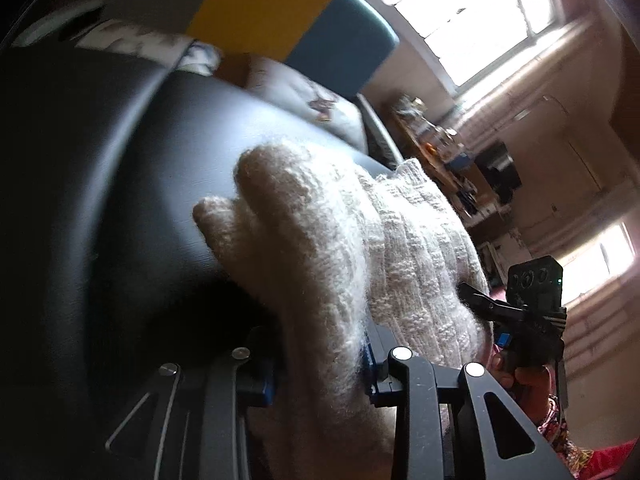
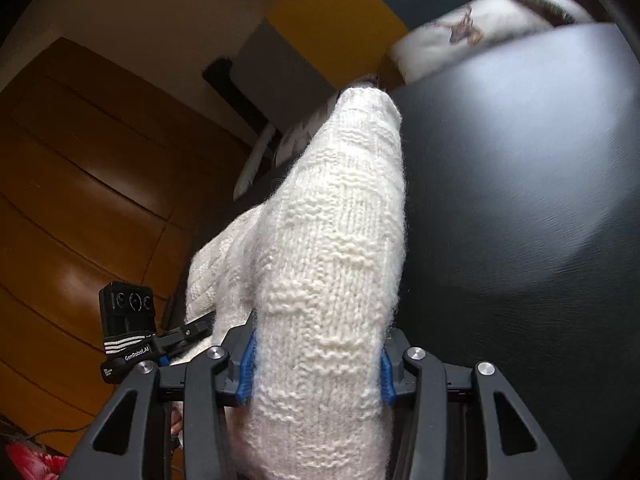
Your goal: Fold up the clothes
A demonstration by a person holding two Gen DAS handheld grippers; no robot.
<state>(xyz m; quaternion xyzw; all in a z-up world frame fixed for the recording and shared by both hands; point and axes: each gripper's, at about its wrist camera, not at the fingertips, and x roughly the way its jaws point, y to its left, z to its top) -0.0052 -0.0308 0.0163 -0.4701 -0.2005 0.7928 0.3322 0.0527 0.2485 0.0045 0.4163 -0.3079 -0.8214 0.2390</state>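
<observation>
The knit, a cream wool garment, is pinched by both grippers over a black table. In the right wrist view the right gripper has its blue pads pressed on a thick fold of it at 6 o'clock; the fold runs up from the jaws toward 12 o'clock and ends in a narrow tip near the table's far edge. At 8 o'clock the left gripper holds another part of the same knit, a black camera block above it.

In the left wrist view the left gripper is clamped on the knit at 6 o'clock, its pads mostly buried in the wool. The cloth bulges from the jaws toward the centre, with two rounded lobes pointing to 10 o'clock over the table. At 4 o'clock the right gripper bites the far edge of the knit, a hand below it. A yellow and blue board stands at 12 o'clock, bright windows at 1 o'clock.
</observation>
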